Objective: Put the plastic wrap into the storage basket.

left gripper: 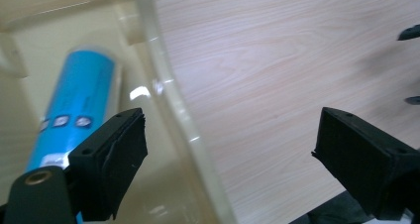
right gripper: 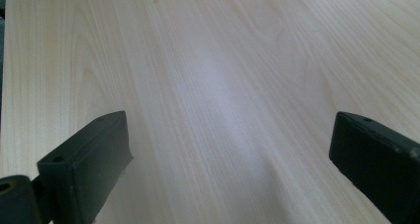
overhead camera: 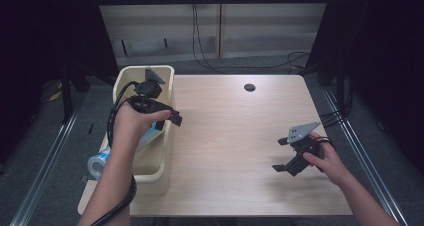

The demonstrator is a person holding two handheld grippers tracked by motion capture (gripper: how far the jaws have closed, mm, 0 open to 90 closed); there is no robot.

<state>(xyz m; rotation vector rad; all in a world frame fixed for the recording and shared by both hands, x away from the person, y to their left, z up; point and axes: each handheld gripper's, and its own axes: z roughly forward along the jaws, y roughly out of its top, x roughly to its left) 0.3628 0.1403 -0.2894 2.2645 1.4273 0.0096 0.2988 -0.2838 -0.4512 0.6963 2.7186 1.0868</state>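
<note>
A cream plastic bin (overhead camera: 167, 78) stands at the table's left edge. Inside it lies a blue cylindrical tube (left gripper: 74, 105) with a white end (overhead camera: 97, 162) that sticks out past the bin's near left side. My left gripper (overhead camera: 169, 120) hovers open above the bin's right wall (left gripper: 173, 110), one jaw over the bin and one over the table, holding nothing. My right gripper (overhead camera: 282, 155) is open and empty above the wooden table (right gripper: 208, 85) near its front right.
A dark round cable hole (overhead camera: 249, 87) sits in the table's far middle. Cables trail on the floor behind the table. Metal rails run along both sides of the table. In the left gripper view, the other gripper's jaw tips (left gripper: 410, 33) show at the right edge.
</note>
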